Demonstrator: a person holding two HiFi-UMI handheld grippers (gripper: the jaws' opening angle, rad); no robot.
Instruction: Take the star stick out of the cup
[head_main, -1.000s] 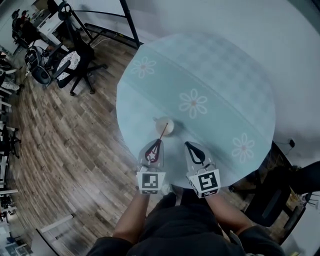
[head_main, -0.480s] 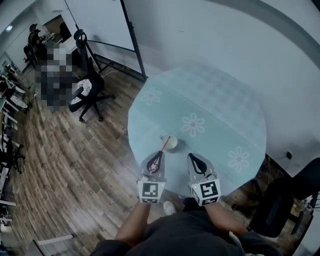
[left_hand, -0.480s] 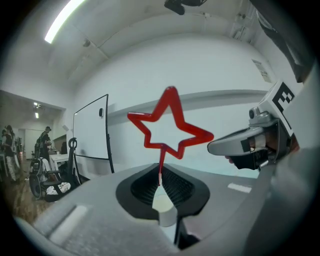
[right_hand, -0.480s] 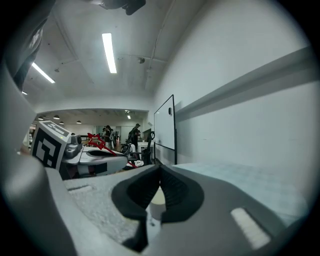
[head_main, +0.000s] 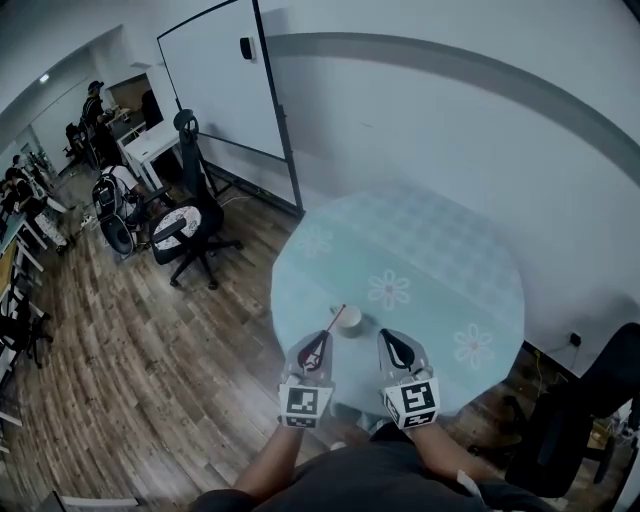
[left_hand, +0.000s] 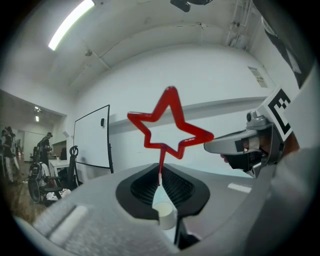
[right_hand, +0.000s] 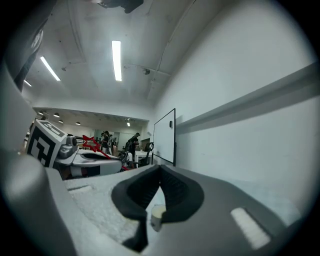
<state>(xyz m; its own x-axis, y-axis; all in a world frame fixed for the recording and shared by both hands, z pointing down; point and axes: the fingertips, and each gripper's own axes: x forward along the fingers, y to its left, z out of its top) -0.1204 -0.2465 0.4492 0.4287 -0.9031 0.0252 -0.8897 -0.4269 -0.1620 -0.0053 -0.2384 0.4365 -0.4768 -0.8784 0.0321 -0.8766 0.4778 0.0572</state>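
two hand-held grippers (head_main: 318, 341) (head_main: 390, 341) parallel, pointing forward

The head view looks steeply down from high up, the desk (head_main: 440, 240) ahead of the left tool (head_main: 319, 341) and right tool (head_main: 392, 339). Each tool view rides close behind its jaws, facing forward; both share the cup (left_hand: 165, 216) beyond the tips.

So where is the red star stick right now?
The red star stick is clamped in the left tool, low centre-left in head view, beside the small white cup.
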